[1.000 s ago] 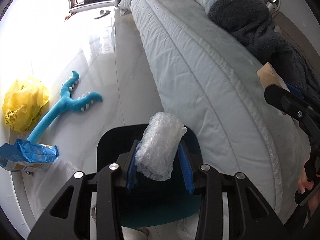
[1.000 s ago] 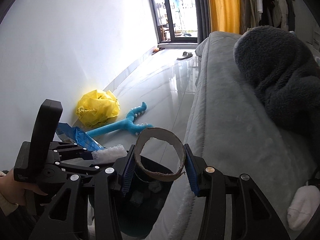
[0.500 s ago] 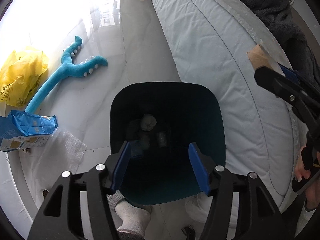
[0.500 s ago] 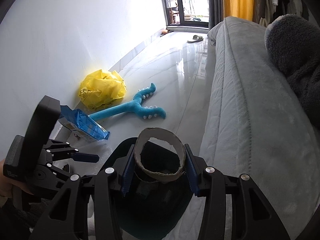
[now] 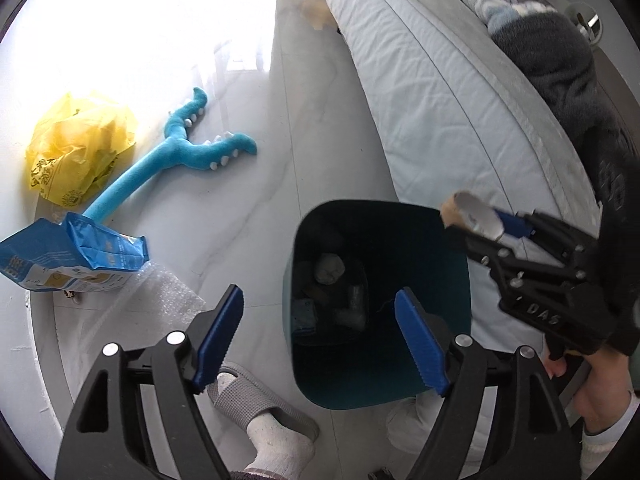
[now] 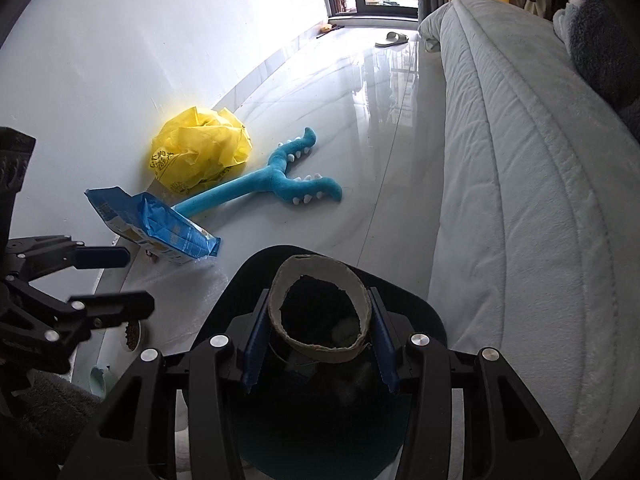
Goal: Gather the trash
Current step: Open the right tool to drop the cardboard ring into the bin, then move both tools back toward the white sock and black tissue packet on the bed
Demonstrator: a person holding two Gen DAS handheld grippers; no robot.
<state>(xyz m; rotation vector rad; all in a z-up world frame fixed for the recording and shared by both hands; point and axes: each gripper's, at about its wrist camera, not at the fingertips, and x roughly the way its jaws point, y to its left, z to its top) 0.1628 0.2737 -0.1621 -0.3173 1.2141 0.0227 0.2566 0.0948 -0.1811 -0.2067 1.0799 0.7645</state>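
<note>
A dark teal trash bin [image 5: 448,280] stands on the floor by the bed, with several wads of trash at its bottom. My left gripper [image 5: 319,296] hangs above the bin's left side, its jaws opening and nothing between the blue pads. The same left gripper [image 6: 136,280] shows at the left edge of the right wrist view. My right gripper [image 6: 318,300] is shut on a short cardboard tube [image 6: 320,354] right over the bin [image 6: 424,316]. In the left wrist view that tube [image 5: 474,218] sits above the bin's far right rim.
A crumpled yellow plastic bag [image 5: 76,156], a blue packet [image 5: 68,258] and a bubble wrap sheet [image 5: 160,304] lie near the wall. A blue plush toy [image 5: 180,160] lies on the tiles. The bed [image 5: 440,92] bounds the right. A slippered foot [image 5: 256,404] stands beside the bin.
The left gripper let go of the bubble wrap roll, which is gone from its jaws, and they spread wide. The right gripper came down over the bin with the tube.
</note>
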